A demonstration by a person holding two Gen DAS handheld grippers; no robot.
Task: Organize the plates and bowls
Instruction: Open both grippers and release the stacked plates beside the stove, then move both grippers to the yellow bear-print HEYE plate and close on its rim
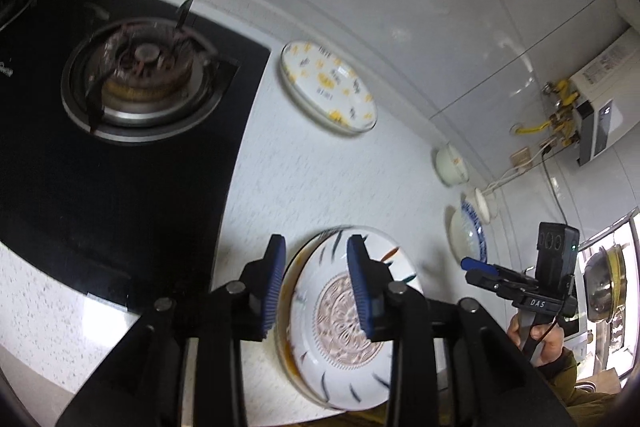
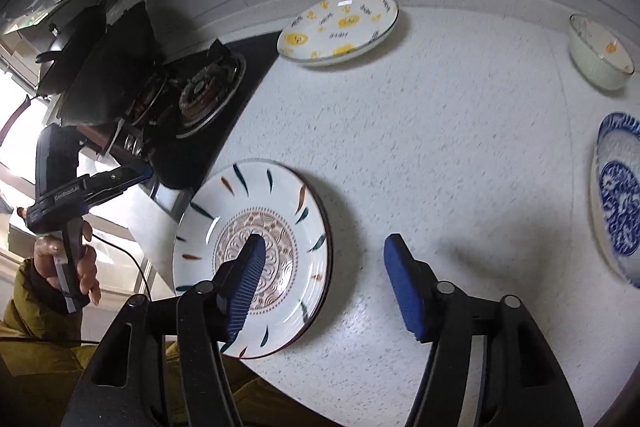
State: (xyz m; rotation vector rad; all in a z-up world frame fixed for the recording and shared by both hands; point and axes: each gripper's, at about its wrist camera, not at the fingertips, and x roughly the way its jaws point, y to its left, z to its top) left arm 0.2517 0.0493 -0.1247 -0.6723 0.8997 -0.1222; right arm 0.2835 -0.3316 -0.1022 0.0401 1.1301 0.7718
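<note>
Where pad (image 2: pixel 246 287) overlaps, plate (image 2: pixel 280 195) centre hidden.

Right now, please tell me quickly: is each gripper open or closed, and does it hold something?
Left gripper: open, holding nothing, above the patterned plate.
Right gripper: open, holding nothing.

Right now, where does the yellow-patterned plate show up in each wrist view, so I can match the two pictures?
Left wrist view: the yellow-patterned plate sits at upper centre, just right of the black stove, near the wall.
Right wrist view: the same plate lies at upper centre, right of the stove's corner.
Shared landmark: the plate with dash marks and a round centre pattern, low in both views.
</note>
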